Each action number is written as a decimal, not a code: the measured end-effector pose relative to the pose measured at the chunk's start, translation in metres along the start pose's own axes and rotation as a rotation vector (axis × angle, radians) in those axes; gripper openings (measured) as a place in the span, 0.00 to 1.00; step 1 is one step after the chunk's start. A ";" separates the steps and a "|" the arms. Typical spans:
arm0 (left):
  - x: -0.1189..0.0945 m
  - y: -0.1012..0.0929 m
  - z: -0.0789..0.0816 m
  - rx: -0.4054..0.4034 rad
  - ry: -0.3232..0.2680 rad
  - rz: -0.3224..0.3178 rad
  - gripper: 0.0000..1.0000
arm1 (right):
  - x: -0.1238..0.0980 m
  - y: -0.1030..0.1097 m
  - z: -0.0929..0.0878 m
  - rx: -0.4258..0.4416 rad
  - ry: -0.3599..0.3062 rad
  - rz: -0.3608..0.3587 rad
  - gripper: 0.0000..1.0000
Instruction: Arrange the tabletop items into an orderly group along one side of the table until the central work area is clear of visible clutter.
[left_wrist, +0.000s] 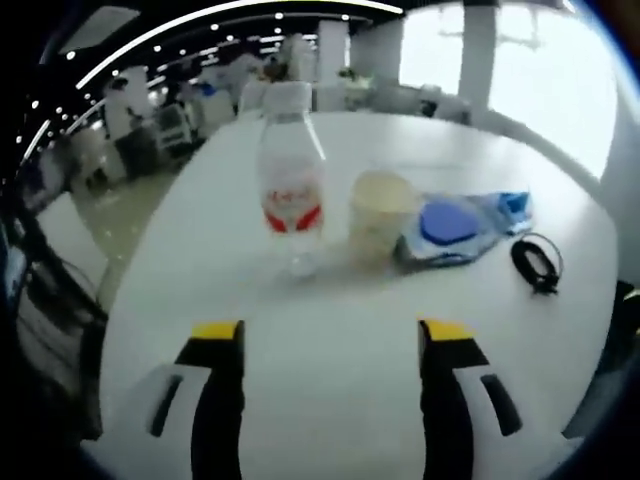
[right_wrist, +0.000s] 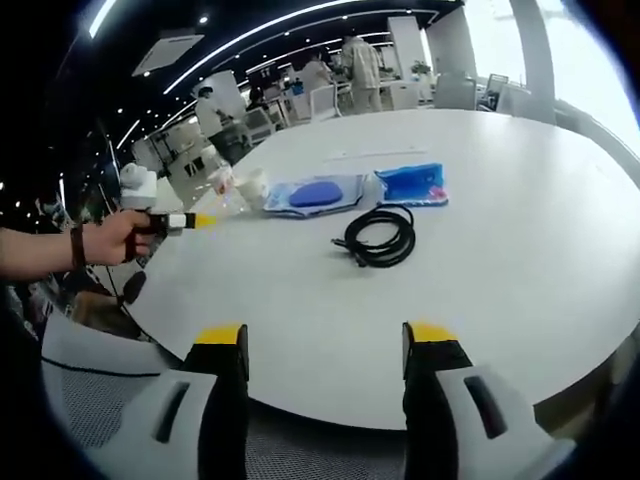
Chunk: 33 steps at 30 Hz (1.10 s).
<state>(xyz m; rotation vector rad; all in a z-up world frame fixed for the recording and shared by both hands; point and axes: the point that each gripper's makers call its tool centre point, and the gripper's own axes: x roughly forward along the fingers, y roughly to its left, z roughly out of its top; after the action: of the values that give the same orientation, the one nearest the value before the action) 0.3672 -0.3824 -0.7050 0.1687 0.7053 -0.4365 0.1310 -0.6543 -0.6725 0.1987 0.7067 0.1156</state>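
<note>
Two grippers are in use, both with jaws spread apart and holding nothing. In the left gripper view, the left gripper (left_wrist: 332, 335) hovers over the white table (left_wrist: 330, 400). Beyond it stand a clear water bottle (left_wrist: 290, 185) and, just beside it, a pale cup (left_wrist: 380, 215). A blue pouch (left_wrist: 455, 228) touches the cup. A coiled black cable (left_wrist: 537, 262) lies apart. In the right gripper view, the right gripper (right_wrist: 322, 335) faces the cable and a blue packet (right_wrist: 410, 184).
</note>
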 end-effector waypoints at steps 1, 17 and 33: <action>-0.005 -0.004 -0.006 0.023 0.010 0.000 0.76 | 0.000 0.000 0.000 0.000 0.000 0.000 0.62; -0.054 -0.072 -0.045 -0.127 -0.012 -0.233 0.97 | 0.001 0.005 -0.005 -0.010 0.018 0.014 0.61; -0.058 -0.075 -0.052 -0.045 0.003 -0.238 0.96 | 0.003 0.007 -0.007 -0.034 0.029 0.020 0.61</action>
<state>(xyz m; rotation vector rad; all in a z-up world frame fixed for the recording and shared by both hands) 0.2640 -0.4154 -0.7064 0.0428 0.7402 -0.6471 0.1279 -0.6462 -0.6780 0.1714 0.7312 0.1497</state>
